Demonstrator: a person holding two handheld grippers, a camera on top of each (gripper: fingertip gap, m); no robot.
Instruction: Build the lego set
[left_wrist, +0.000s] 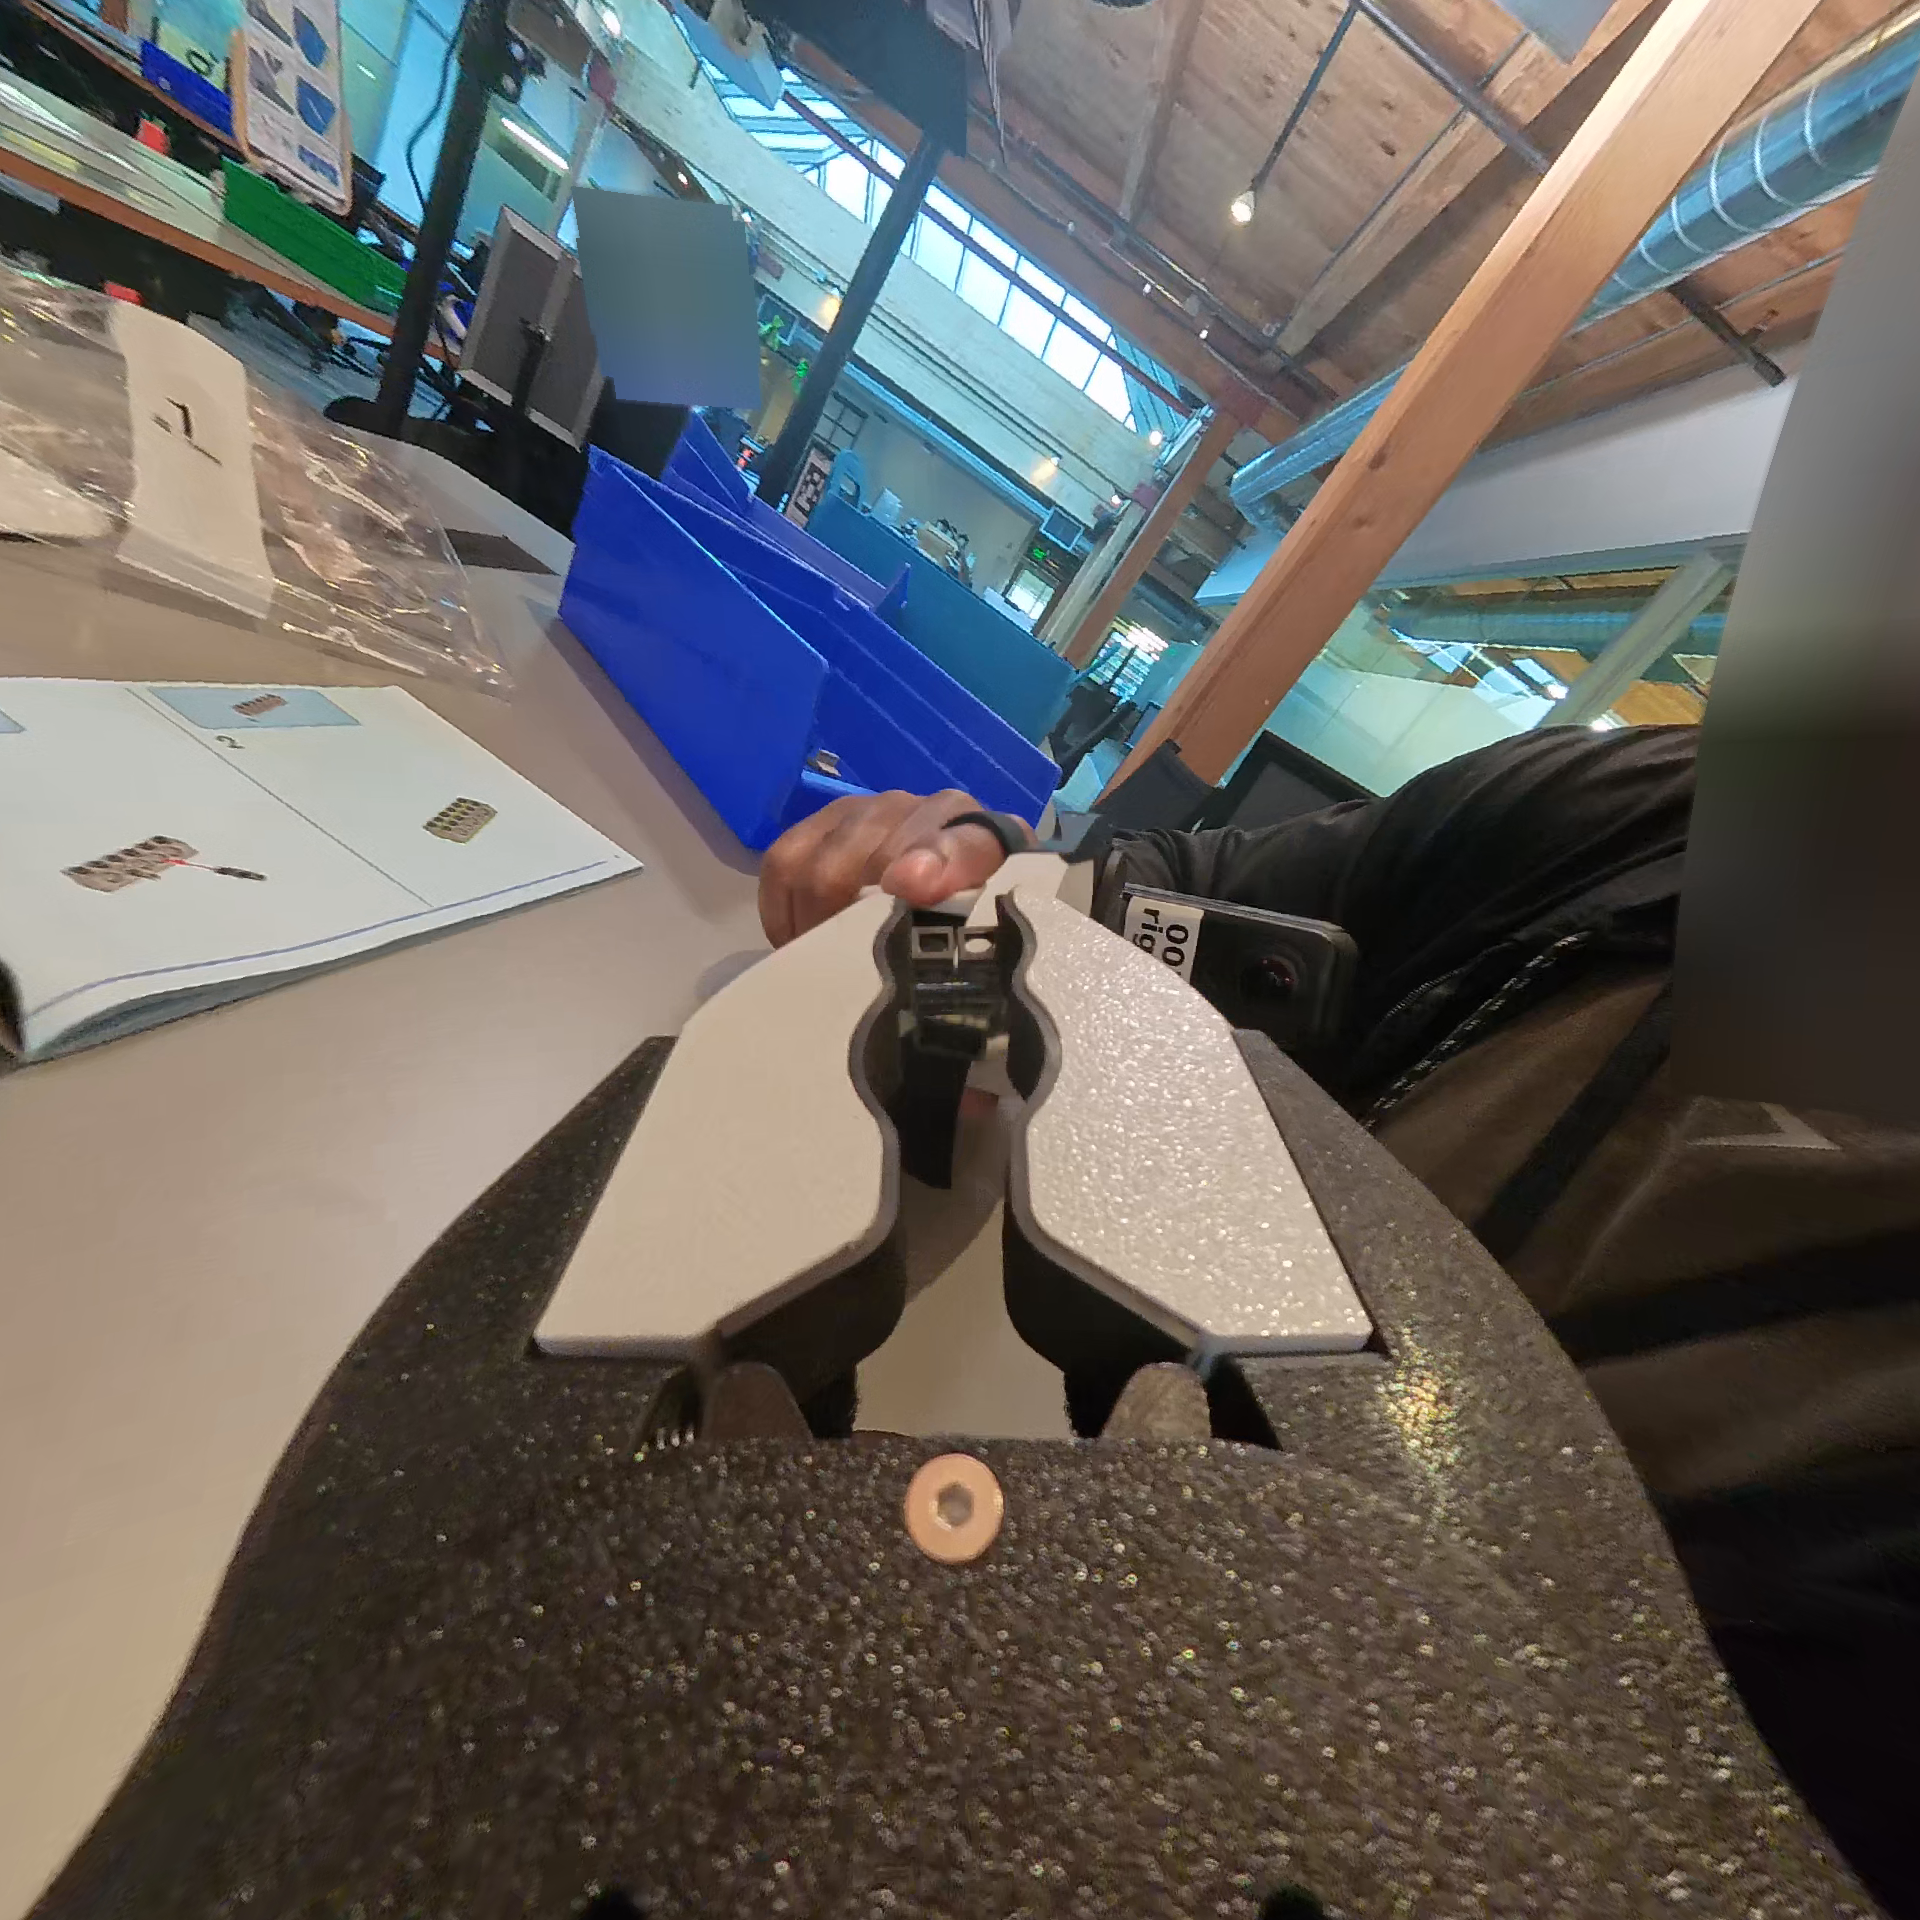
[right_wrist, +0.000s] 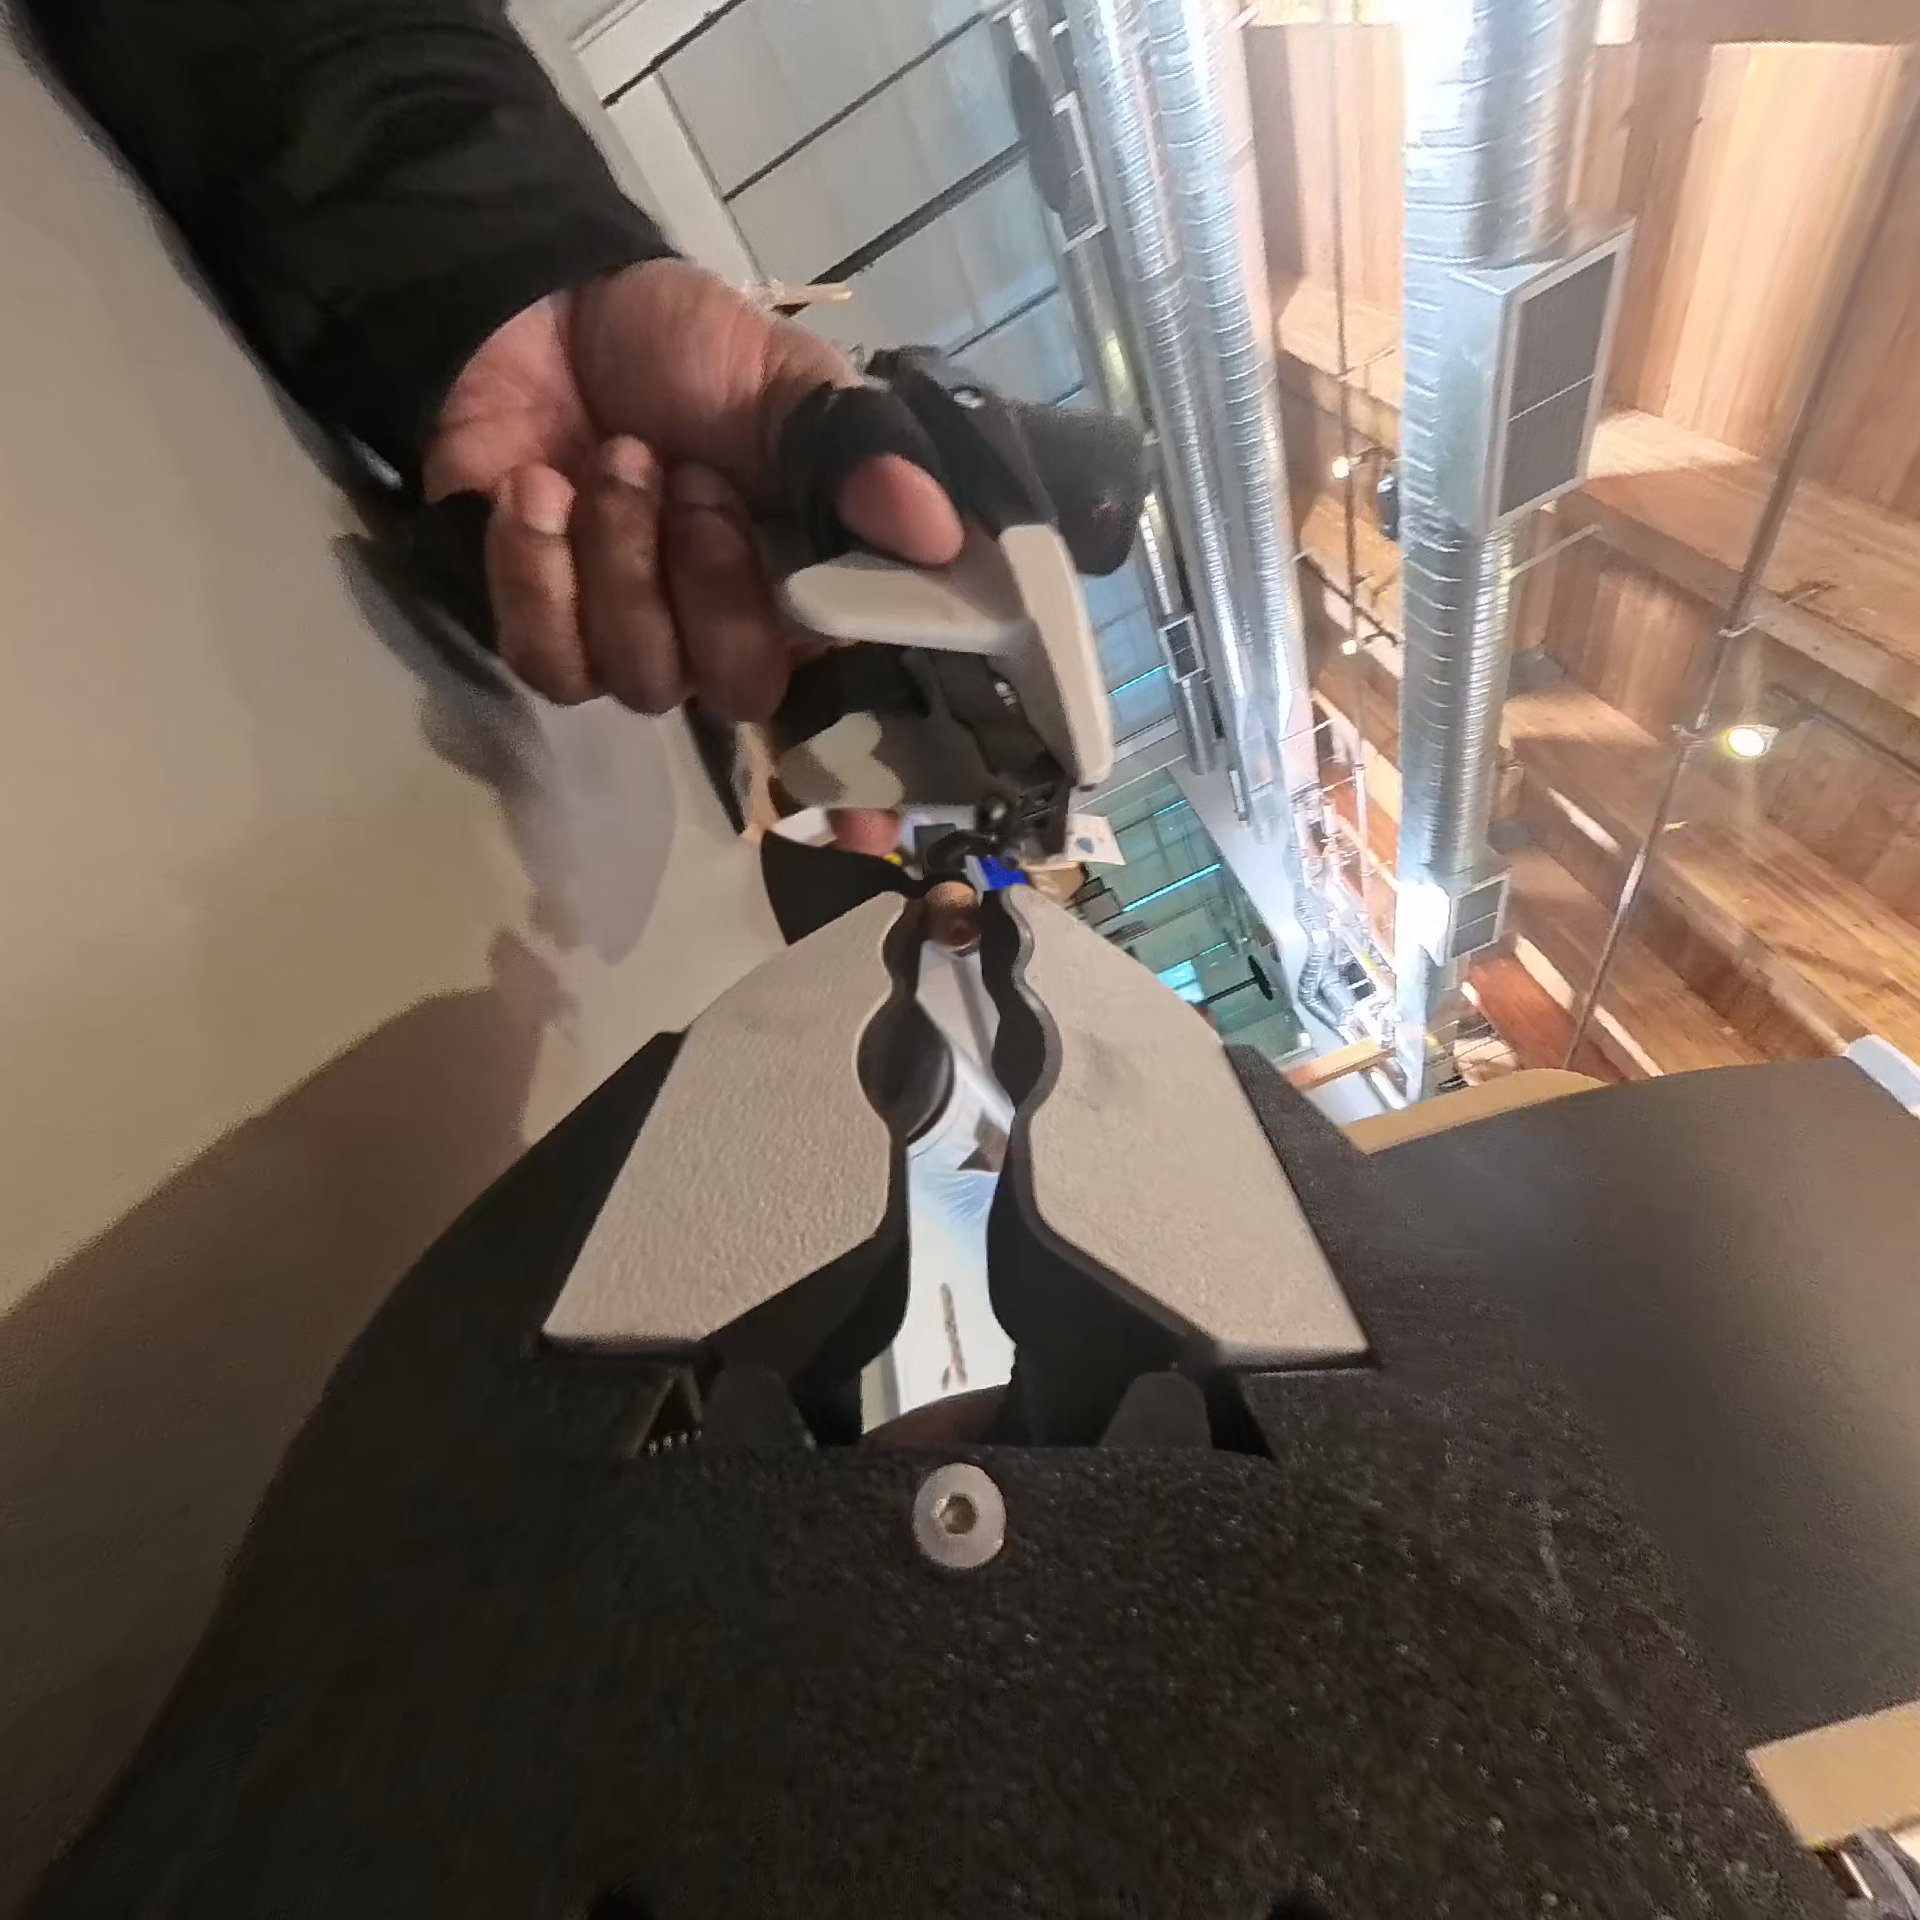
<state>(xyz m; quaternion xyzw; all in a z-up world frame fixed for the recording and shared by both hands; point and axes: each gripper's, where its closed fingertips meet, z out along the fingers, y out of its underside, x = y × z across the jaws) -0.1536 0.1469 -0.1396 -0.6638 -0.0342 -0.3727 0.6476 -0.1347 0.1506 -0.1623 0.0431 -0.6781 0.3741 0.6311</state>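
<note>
Pinching a black part (left_wrist: 948, 982) lengthwise in its jaws, your left gripper (left_wrist: 951, 930) sits nearly tip to tip with the right gripper (right_wrist: 943, 914). Right jaws are nearly closed with a small brown piece (right_wrist: 951, 927) between them; can't tell if it's gripped.

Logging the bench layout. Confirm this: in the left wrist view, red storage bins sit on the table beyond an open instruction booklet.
Wrong on colour. The left wrist view shows the storage bins are blue, not red. They do sit on the table beyond the open instruction booklet.

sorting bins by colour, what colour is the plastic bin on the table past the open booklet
Bright blue bin, clearest in the left wrist view.
</note>
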